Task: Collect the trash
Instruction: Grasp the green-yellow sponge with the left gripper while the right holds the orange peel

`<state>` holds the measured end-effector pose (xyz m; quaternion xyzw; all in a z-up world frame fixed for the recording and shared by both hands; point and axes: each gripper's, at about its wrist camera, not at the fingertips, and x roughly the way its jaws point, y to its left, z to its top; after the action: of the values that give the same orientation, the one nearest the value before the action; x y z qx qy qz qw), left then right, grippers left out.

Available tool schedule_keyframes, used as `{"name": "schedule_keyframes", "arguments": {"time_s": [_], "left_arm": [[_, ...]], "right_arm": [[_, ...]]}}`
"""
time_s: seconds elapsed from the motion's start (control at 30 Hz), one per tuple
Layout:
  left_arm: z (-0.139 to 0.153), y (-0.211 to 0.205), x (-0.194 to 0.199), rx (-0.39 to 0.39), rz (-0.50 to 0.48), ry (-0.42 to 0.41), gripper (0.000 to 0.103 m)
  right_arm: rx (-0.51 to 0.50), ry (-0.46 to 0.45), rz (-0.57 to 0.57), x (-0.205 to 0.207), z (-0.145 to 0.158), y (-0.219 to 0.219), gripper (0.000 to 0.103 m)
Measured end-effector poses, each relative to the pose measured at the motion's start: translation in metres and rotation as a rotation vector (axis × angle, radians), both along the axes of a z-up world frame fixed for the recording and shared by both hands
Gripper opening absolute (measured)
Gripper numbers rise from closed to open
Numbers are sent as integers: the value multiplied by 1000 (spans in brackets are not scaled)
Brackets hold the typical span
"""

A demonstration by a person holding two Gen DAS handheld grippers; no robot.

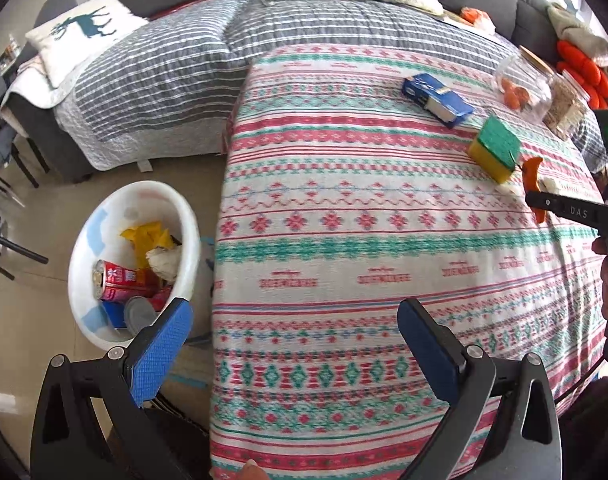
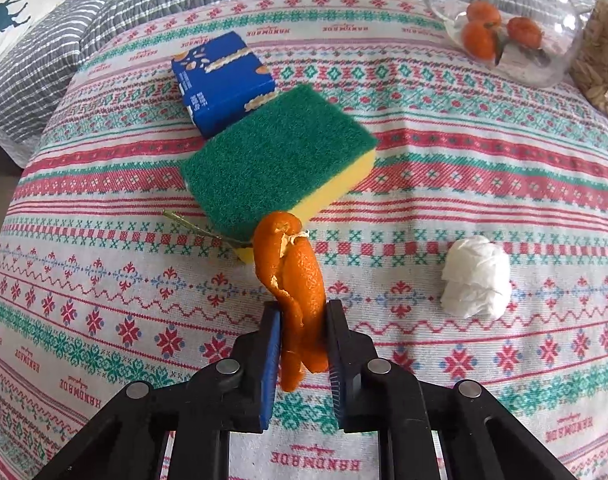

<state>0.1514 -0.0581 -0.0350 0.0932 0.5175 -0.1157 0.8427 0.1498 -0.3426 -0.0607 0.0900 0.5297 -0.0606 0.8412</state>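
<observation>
My right hand-held gripper (image 2: 302, 312) pinches a curled strip of orange peel (image 2: 294, 280) above the patterned tablecloth (image 2: 104, 280). My left hand-held gripper (image 1: 294, 320) hangs spread wide, holding nothing. Beyond the peel lie a green-and-yellow sponge (image 2: 280, 160), a crumpled white tissue (image 2: 477, 278) and a blue cardboard box (image 2: 220, 76). A white plastic bin (image 1: 184, 220) sits on the floor.

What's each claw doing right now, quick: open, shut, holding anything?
Left claw: open, holding nothing, above the patterned cloth.
Right claw: shut on the orange peel.
</observation>
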Motion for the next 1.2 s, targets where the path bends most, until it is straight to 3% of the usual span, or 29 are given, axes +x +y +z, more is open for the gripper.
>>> {"name": "schedule_keyframes", "arguments": {"time_s": [0.27, 0.6, 1.1, 1.2], "left_arm": [[2, -71, 1, -36, -126, 38, 103], [3, -169, 22, 1, -259, -62, 102], [-30, -245, 71, 22, -377, -88, 88], [-38, -250, 77, 22, -386, -75, 81]], "right_arm": [[40, -52, -58, -31, 24, -41, 18], [125, -45, -142, -50, 25, -97, 18], [231, -75, -199, -51, 30, -134, 19], [234, -71, -192, -49, 30, -132, 19]]}}
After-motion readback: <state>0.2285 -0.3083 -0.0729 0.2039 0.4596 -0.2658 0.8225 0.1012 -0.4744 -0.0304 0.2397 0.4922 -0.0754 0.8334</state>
